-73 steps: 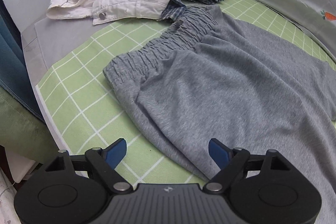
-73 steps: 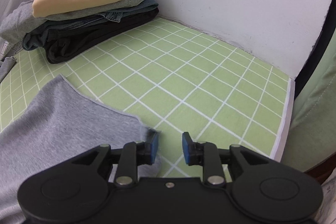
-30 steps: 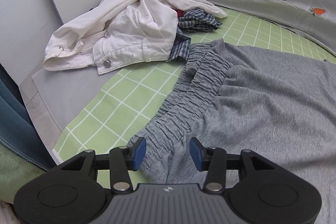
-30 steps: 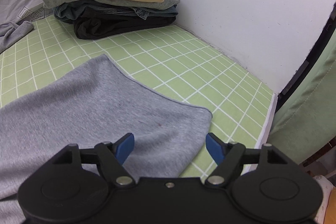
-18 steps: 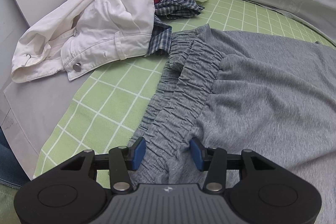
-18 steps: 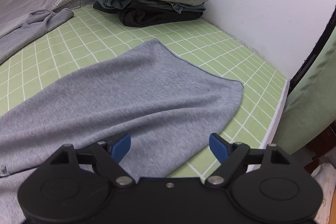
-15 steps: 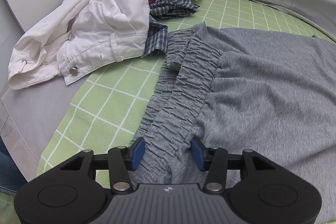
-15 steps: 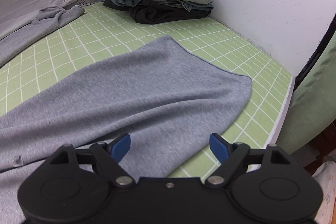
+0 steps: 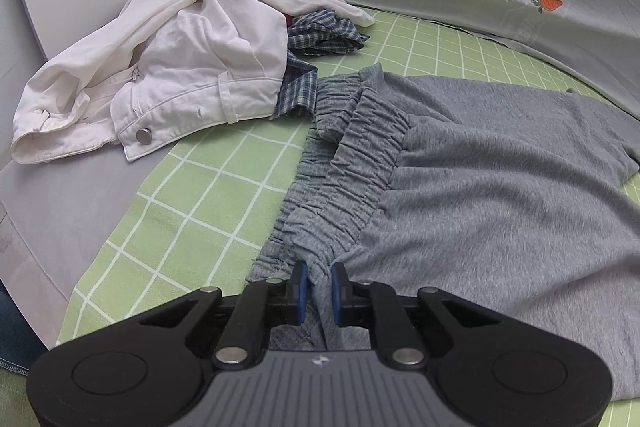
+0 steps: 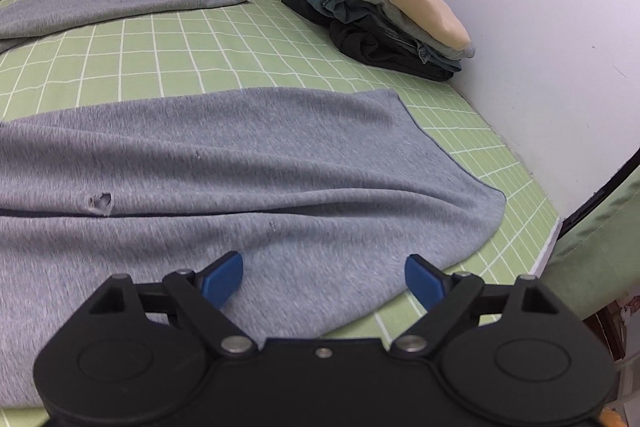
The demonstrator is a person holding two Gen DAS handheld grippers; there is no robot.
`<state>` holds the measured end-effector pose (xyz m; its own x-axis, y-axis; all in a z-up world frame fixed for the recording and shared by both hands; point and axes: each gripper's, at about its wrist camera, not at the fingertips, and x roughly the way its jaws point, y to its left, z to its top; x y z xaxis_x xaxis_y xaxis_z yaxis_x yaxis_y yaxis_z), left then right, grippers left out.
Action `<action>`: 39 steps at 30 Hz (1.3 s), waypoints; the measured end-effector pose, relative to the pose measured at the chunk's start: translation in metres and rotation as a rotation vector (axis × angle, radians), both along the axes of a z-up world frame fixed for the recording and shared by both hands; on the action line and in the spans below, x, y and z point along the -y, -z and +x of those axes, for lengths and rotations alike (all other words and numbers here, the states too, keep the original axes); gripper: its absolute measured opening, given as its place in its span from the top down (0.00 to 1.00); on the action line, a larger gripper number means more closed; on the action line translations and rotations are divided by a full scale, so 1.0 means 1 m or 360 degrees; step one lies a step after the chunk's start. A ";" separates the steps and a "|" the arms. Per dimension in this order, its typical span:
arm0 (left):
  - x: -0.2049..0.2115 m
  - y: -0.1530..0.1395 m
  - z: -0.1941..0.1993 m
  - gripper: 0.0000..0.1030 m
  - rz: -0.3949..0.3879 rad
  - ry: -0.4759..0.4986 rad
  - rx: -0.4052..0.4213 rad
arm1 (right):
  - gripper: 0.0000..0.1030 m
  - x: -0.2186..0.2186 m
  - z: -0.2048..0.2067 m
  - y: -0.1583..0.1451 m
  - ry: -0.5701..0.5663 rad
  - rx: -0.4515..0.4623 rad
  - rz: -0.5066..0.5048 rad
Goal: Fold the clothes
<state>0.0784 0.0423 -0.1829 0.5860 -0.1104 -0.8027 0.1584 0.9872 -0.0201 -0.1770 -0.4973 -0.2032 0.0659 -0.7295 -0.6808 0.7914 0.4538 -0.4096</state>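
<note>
Grey trousers point(image 9: 500, 195): we see them spread flat across the green checked mat point(image 9: 192, 195).
Right tool point(image 10: 323, 277): released, over the leg hem point(image 10: 460, 163) — we grip it squarely.
Left tool point(image 9: 317, 289): clenched on the waistband point(image 9: 352, 163) — we lift evenly.

I am seeing a fold of the grey sweatpants' waistband point(image 9: 352, 163) disappearing between my left gripper's point(image 9: 316, 287) pads, so the pinched fabric is hidden. The sweatpants are running off the right edge in the left wrist view. The plaid shirt point(image 9: 316, 39) is lying mostly buried under the white jeans point(image 9: 192, 67). Something red is peeking out beside it, too little to identify.
</note>
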 end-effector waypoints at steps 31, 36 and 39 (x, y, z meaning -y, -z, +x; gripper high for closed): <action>-0.021 -0.030 -0.052 0.57 0.0023 -0.0390 -0.0096 | 0.05 0.020 -0.045 -0.007 -0.0031 0.0298 0.0230; -0.008 -0.021 -0.060 0.57 -0.0086 -0.0467 -0.0204 | 0.05 0.046 -0.072 -0.011 0.0082 0.0401 0.0271; -0.002 -0.012 -0.071 0.57 -0.0143 -0.0497 -0.0288 | 0.08 0.066 -0.089 -0.009 0.0176 0.0517 0.0343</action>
